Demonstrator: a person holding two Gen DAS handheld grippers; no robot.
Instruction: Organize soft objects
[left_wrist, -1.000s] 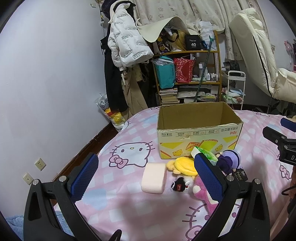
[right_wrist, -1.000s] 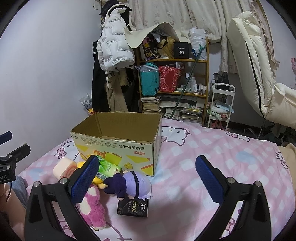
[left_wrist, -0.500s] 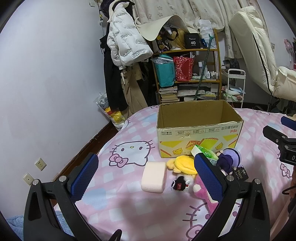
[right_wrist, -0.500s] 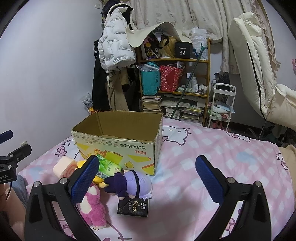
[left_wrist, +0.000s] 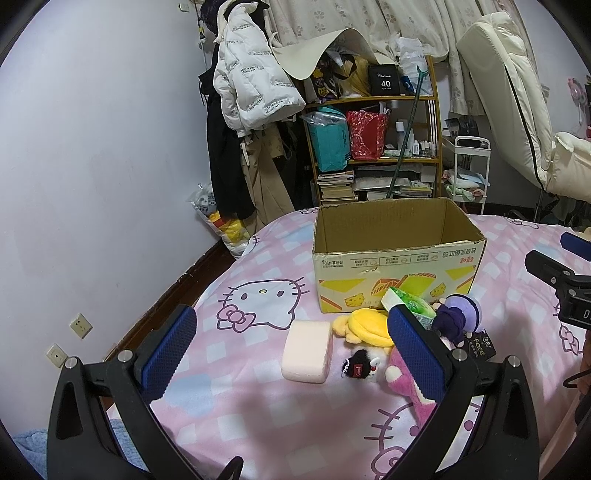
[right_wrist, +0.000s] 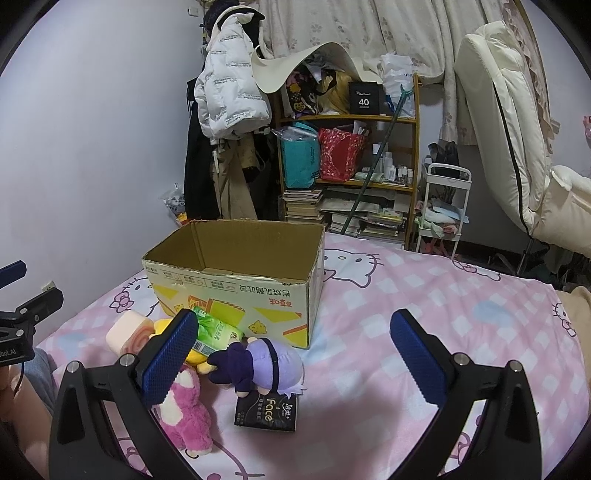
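An open, empty cardboard box (left_wrist: 395, 254) (right_wrist: 236, 273) stands on the pink Hello Kitty bed. In front of it lie a pale pink sponge block (left_wrist: 307, 350) (right_wrist: 127, 332), a yellow plush (left_wrist: 364, 326), a green tissue pack (left_wrist: 412, 304) (right_wrist: 216, 330), a purple plush doll (left_wrist: 458, 319) (right_wrist: 262, 363), a small black-and-white plush (left_wrist: 360, 367), a pink plush (left_wrist: 410, 384) (right_wrist: 184, 410) and a black tissue pack (right_wrist: 267, 413). My left gripper (left_wrist: 291, 347) is open above the sponge. My right gripper (right_wrist: 293, 352) is open above the purple doll.
A cluttered wooden shelf (left_wrist: 376, 147) and hanging coats (left_wrist: 243, 92) stand behind the bed. A cream recliner (right_wrist: 517, 147) and a small white cart (right_wrist: 445, 206) are at the right. The bed's left edge drops to the floor by the wall (left_wrist: 92, 184).
Both views have shifted very slightly; the objects and both open grippers keep their places.
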